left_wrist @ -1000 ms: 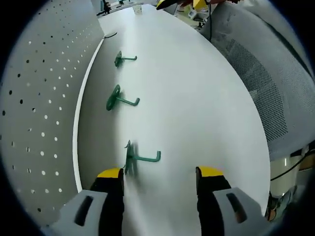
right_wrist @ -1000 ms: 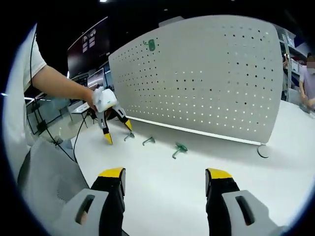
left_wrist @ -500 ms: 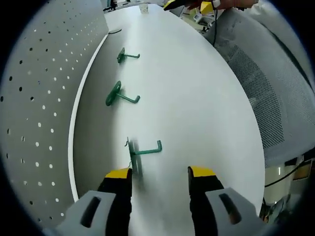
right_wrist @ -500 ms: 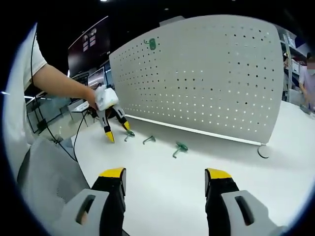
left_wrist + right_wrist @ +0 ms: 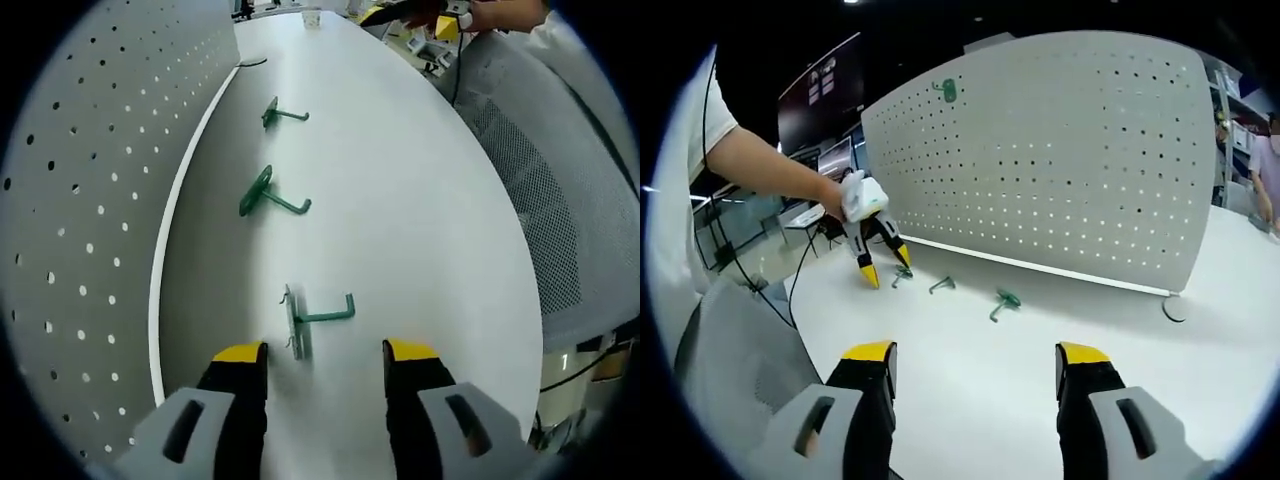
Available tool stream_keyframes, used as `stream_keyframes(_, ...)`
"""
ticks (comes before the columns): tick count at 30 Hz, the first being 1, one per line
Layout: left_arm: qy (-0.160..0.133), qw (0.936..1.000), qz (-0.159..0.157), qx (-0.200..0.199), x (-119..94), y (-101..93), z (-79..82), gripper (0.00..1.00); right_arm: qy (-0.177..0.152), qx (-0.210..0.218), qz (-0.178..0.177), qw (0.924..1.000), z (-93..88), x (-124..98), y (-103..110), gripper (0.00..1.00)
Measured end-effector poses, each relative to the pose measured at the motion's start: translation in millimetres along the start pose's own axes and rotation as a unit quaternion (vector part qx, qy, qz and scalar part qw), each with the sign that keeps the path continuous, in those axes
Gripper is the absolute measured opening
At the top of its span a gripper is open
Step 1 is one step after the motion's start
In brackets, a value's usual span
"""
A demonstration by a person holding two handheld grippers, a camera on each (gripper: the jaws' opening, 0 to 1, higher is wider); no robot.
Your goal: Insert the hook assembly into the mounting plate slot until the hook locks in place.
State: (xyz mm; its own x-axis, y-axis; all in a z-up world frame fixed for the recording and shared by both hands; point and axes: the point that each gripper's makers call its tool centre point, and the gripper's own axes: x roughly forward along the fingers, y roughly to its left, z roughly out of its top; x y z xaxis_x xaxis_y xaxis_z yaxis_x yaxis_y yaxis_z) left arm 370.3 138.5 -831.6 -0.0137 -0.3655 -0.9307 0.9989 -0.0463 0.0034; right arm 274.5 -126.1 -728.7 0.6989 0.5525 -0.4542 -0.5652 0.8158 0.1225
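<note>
In the left gripper view, the left gripper (image 5: 325,352) hangs low over the white worktop (image 5: 420,230) with its yellow-tipped jaws spread and nothing between them. Just beyond the tips lies the nearest hook (image 5: 312,318), a green piece with a flat back plate on its left end and a thin arm running right to an upturned tip; it lies on its side, apart from both jaws. Farther along the same line is a second hook (image 5: 268,196) with a rounder back plate, and farther still a third hook (image 5: 281,113), all loose on the worktop near the foot of the pegboard (image 5: 90,200), the grey perforated panel standing along the left.

In the right gripper view, the right gripper (image 5: 975,362) is held well back at the near edge, jaws also spread and empty. High on the pegboard's far left corner a mounted hook (image 5: 946,90) already sits in the holes.

As a judgement, the task is at its start for the nearest hook: it is not yet grasped, and picking it up, carrying it to the pegboard and pressing it in until it locks all remain. The piece looks thin and light, and lying flat it may slide when pinched.
</note>
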Motion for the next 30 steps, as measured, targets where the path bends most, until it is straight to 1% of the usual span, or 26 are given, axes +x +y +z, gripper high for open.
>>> stream_keyframes(3, -0.005, 1.0, 0.002, -0.005, 0, 1.2, 0.0, 0.47, -0.001, 0.002, -0.001, 1.0, 0.2, 0, -1, 0.63)
stream_keyframes(4, -0.011, 0.9999, 0.004, -0.012, 0, 2.3, 0.3, 0.46, -0.001, 0.002, -0.001, 1.0, 0.1, 0, -1, 0.63)
stream_keyframes(5, -0.023, 0.9992, 0.013, -0.031, 0, 5.3, 1.6, 0.44, -0.001, 0.002, 0.0, 1.0, 0.0, 0, 0, 0.63)
stream_keyframes(6, -0.025, 0.999, 0.014, -0.035, -1, 5.8, 1.6, 0.43, -0.002, 0.003, 0.0, 1.0, 0.3, 0, 0, 0.63)
stream_keyframes(8, -0.025, 0.9992, 0.013, -0.029, 0, 4.7, 0.9, 0.43, -0.003, 0.003, -0.001, 1.0, 0.6, 0, 0, 0.63)
stream_keyframes(14, -0.028, 0.9988, 0.018, -0.036, 0, 6.9, 1.9, 0.39, 0.001, 0.0, 0.001, 1.0, -0.2, 0, 1, 0.63)
stream_keyframes(16, -0.032, 0.9983, 0.021, -0.043, 0, 8.9, 3.1, 0.33, 0.002, 0.0, 0.003, 1.0, -0.6, 1, 2, 0.64)
stream_keyframes(17, -0.035, 0.9975, 0.026, -0.055, -1, 12.2, 3.0, 0.31, 0.002, 0.0, 0.004, 1.0, -0.9, 1, 2, 0.64)
stream_keyframes(23, -0.032, 0.9978, 0.029, -0.05, 0, 12.4, 5.3, 0.24, 0.004, -0.004, 0.006, 1.0, -2.2, 1, 2, 0.64)
stream_keyframes(24, -0.033, 0.9976, 0.03, -0.052, 1, 13.1, 5.8, 0.22, 0.004, -0.003, 0.006, 1.0, -2.1, 2, 2, 0.64)
stream_keyframes(25, -0.034, 0.9969, 0.034, -0.063, 2, 13.6, 6.3, 0.2, 0.004, -0.003, 0.006, 1.0, -1.8, 2, 2, 0.64)
stream_keyframes(27, -0.038, 0.9967, 0.039, -0.06, 2, 13.8, 8.1, 0.17, 0.004, -0.002, 0.006, 1.0, -1.7, 1, 2, 0.64)
stream_keyframes(29, -0.045, 0.9953, 0.046, -0.072, 2, 14.6, 9.1, 0.14, 0.003, -0.001, 0.005, 1.0, -1.3, 1, 2, 0.64)
stream_keyframes(30, -0.046, 0.9952, 0.048, -0.072, 2, 15.2, 8.9, 0.13, 0.003, -0.001, 0.005, 1.0, -1.2, 1, 2, 0.64)
